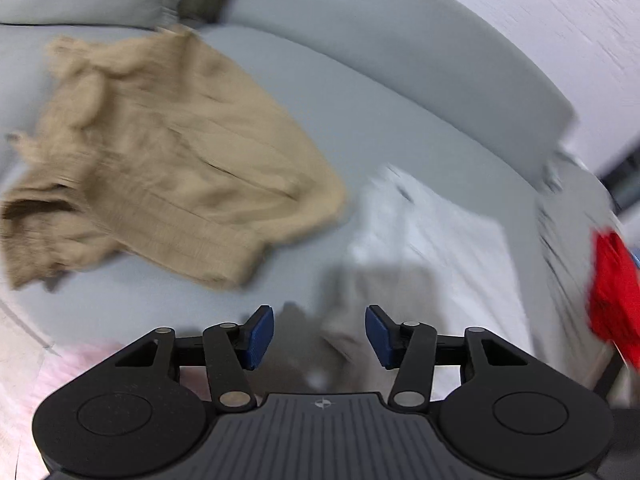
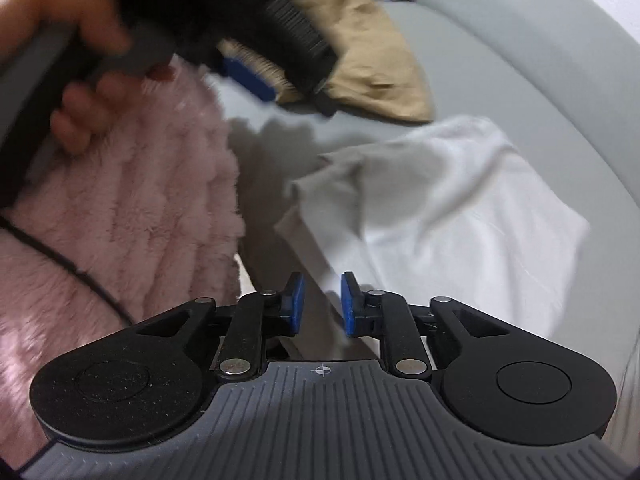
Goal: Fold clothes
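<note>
The left gripper [image 1: 320, 334] is seen with its blue pads [image 1: 260, 336] standing moderately apart and nothing held between them; only the grey sofa seat [image 1: 360, 120] and a shadowed edge of cloth lie beyond the gap. Ahead of this tool and to its left, a crumpled tan garment [image 1: 160, 160] is spread on the seat. Ahead and to its right, a white garment [image 1: 440, 240] lies loosely bunched, its nearest shaded part reaching close to the fingertips, though contact cannot be judged through the blur. At the far right of this tool a red cloth [image 1: 612, 292] is seen, partly cut off. A bit of pink fabric [image 1: 72, 364] shows low at its left.

The right gripper [image 2: 322, 304] is seen with its jaws narrowly parted, and no cloth is pinched between the pads [image 2: 294, 300]. Just ahead and to its right the white garment [image 2: 460, 208] lies rumpled on the sofa seat [image 2: 520, 80], its near edge close to the fingertips. To the left of this tool a fluffy pink blanket [image 2: 140, 208] is heaped. Farther ahead and left, a person's hand [image 2: 76, 64] is wrapped around the handle of the other gripper, whose blue pad [image 2: 248, 72] points toward the tan garment [image 2: 372, 56] beyond it
</note>
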A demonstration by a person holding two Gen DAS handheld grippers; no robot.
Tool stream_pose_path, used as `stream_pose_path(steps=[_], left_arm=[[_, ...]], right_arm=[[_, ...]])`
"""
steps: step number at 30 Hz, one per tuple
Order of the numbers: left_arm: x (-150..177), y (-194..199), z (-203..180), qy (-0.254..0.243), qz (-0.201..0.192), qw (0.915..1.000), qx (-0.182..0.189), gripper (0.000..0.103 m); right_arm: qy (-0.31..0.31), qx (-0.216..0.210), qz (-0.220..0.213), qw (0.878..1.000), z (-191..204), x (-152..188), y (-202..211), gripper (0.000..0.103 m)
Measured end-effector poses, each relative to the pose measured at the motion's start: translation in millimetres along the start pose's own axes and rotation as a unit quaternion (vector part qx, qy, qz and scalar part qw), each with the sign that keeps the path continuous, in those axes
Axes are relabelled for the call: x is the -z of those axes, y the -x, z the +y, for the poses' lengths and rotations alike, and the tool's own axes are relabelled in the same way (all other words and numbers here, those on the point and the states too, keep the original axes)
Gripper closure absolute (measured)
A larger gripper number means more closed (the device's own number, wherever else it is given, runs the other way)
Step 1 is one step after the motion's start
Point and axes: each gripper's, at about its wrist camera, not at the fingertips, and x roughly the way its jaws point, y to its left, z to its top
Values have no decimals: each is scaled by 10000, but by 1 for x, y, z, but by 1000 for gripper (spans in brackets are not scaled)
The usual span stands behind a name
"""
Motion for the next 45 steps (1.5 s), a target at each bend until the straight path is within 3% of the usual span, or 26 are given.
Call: stream_pose_path(steps=[3, 5, 9, 13, 19, 24, 30, 34, 38, 43, 45], left_arm=[[5, -10, -7, -46, 171, 9998, 89, 54], [5, -18, -3, 246, 306, 9992, 116, 54], [0, -24, -2, 766, 464, 9956, 291, 58], [-2, -21, -10, 925, 603, 9937, 197, 69], [5, -18, -13, 1241, 834, 9887, 75, 67], [8, -33, -12, 1435, 931, 9848, 303, 68], [3, -40, -14, 1368, 948, 9861, -6, 68], [4, -39, -12, 1311, 924, 9870, 140, 65], [5, -42, -7, 1447, 900, 9844, 430, 68], [5, -50, -8, 1308, 1050, 9858, 16, 73], [4, -49, -7, 1426, 954, 9850, 205, 75]], right_arm=[[-890, 26, -302, 9956, -33, 16, 20, 72], [-1582, 53, -418, 9865, -54, 27, 24, 71], [-2221, 50, -483, 9738, -69, 39, 22, 71], [-2300, -1, -431, 9722, -71, 46, 19, 67], [-2521, -65, -560, 9661, -83, 51, 19, 62], [-2668, -121, -583, 9619, -88, 58, 19, 62], [-2748, -121, -609, 9595, -91, 63, 19, 61], [-2831, -104, -609, 9571, -94, 66, 19, 59], [-2932, -111, -585, 9542, -98, 69, 16, 59], [-2943, -106, -587, 9539, -99, 69, 16, 58], [-2948, -102, -591, 9537, -99, 70, 15, 58]])
